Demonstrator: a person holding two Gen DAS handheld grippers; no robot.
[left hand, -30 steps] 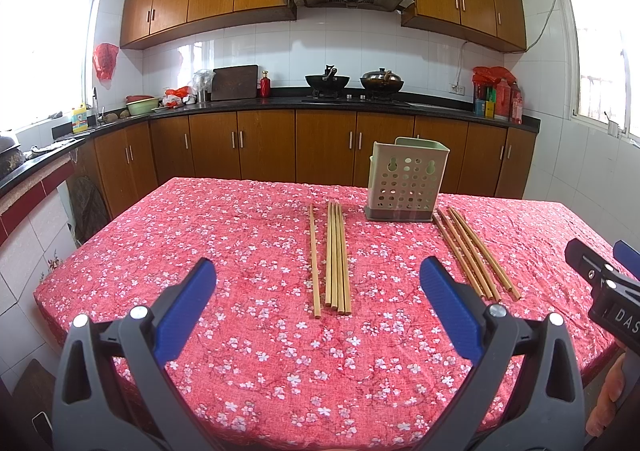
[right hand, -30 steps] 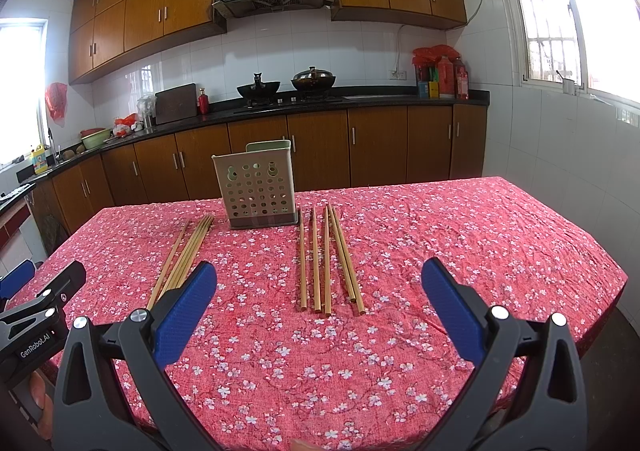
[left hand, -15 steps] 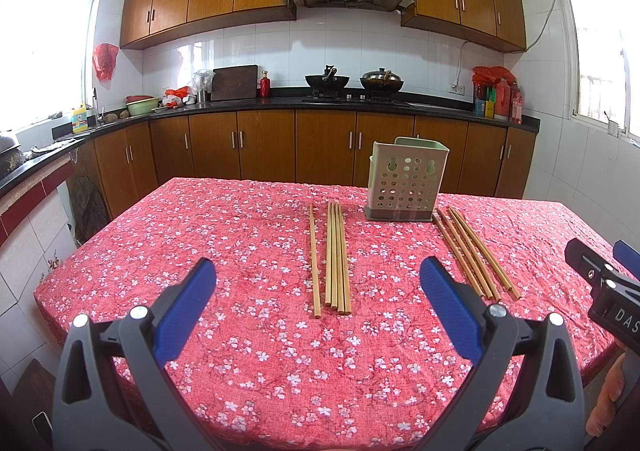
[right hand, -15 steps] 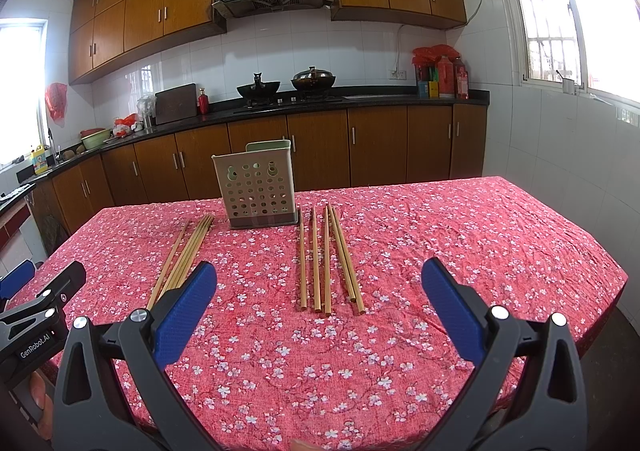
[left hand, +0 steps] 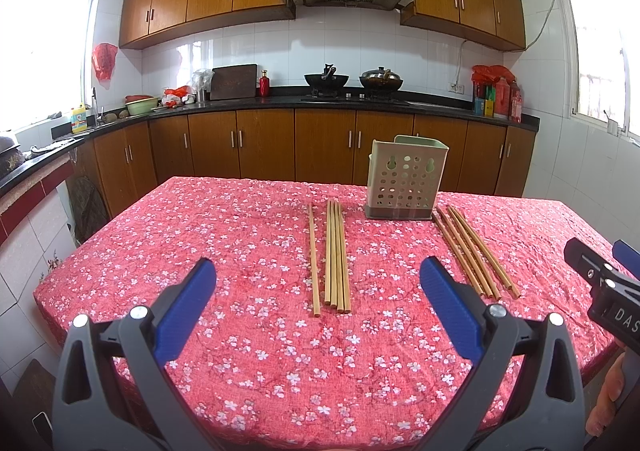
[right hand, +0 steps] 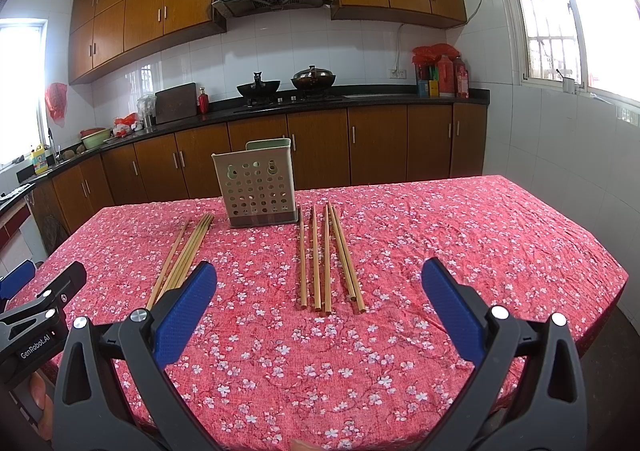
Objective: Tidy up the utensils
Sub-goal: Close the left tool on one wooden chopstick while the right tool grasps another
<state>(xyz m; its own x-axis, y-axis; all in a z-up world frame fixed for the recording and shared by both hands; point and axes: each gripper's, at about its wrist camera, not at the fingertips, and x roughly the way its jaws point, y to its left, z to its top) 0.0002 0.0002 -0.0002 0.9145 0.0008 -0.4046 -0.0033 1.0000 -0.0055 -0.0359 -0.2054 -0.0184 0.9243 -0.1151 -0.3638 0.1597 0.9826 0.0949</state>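
A pale green perforated utensil holder [left hand: 405, 181] stands upright on the far middle of the table; it also shows in the right wrist view [right hand: 258, 189]. Several wooden chopsticks [left hand: 333, 257] lie in a row left of it, and they show in the right wrist view [right hand: 185, 257]. A second group of chopsticks [left hand: 474, 251] lies right of it, seen in the right wrist view [right hand: 328, 257]. My left gripper [left hand: 318, 291] is open and empty, above the near table in front of the left group. My right gripper [right hand: 320, 291] is open and empty, in front of the right group.
The table wears a red flowered cloth [left hand: 248, 251], with edges near on the left and right. The right gripper's body [left hand: 600, 283] shows at the left view's right edge. Kitchen counters and cabinets [left hand: 320, 139] stand behind the table.
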